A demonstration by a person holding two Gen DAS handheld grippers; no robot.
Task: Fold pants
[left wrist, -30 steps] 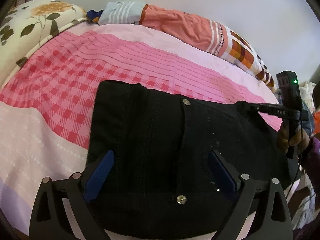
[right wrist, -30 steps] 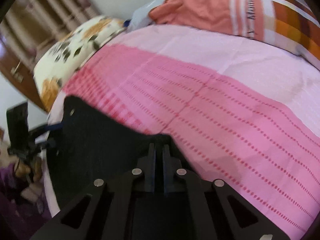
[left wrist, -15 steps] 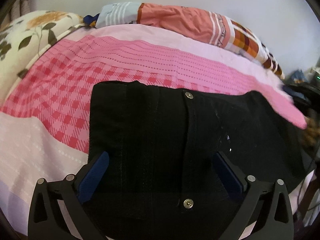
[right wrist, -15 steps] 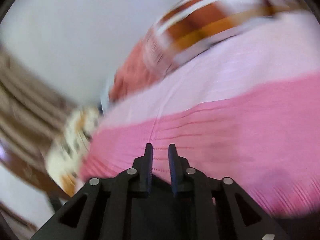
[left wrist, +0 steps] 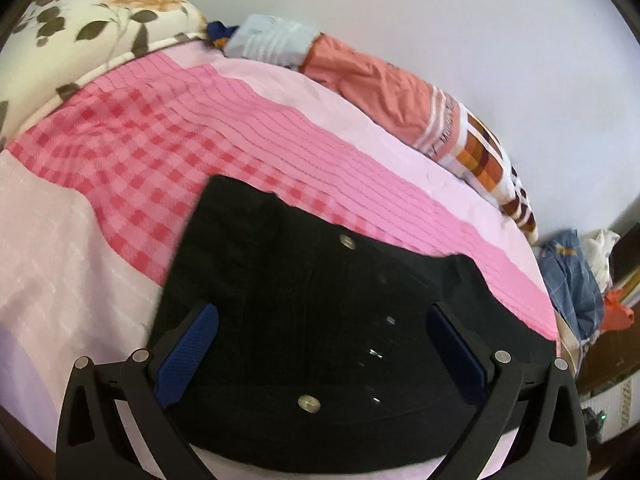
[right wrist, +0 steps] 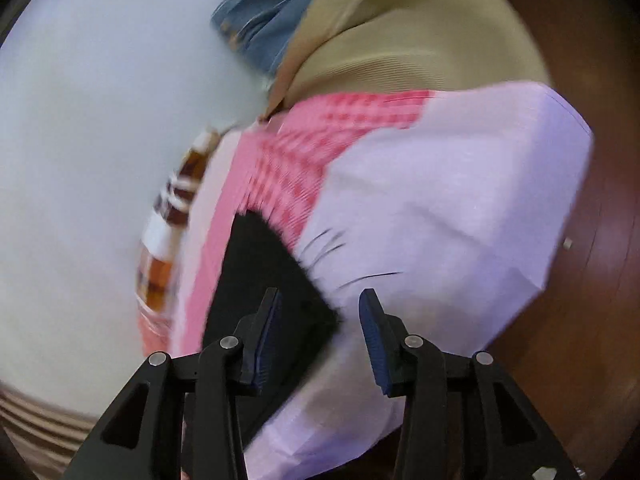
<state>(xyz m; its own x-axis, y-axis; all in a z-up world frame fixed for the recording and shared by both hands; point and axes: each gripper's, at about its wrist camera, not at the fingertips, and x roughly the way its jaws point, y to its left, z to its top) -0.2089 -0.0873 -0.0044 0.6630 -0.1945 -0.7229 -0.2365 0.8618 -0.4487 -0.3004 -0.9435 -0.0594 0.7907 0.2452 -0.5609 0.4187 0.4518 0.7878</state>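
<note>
1. Matt black cloth pants with shiny round metal buttons.
2. Soft pink woven bedsheet, checked and striped.
3. Textured blue rubbery pads on matt black plastic left gripper.
4. Glossy brown wooden floor.

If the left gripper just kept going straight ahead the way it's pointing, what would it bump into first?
Most likely the black pants. The left gripper is open, and the pants fill the space between and beyond its fingers, lying on the pink bedsheet. Depth is hard to judge through this lens.

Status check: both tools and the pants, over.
Left tool open above black pants. Right tool open, empty. Pants flat on pink bedsheet. Nothing in the way.
</note>
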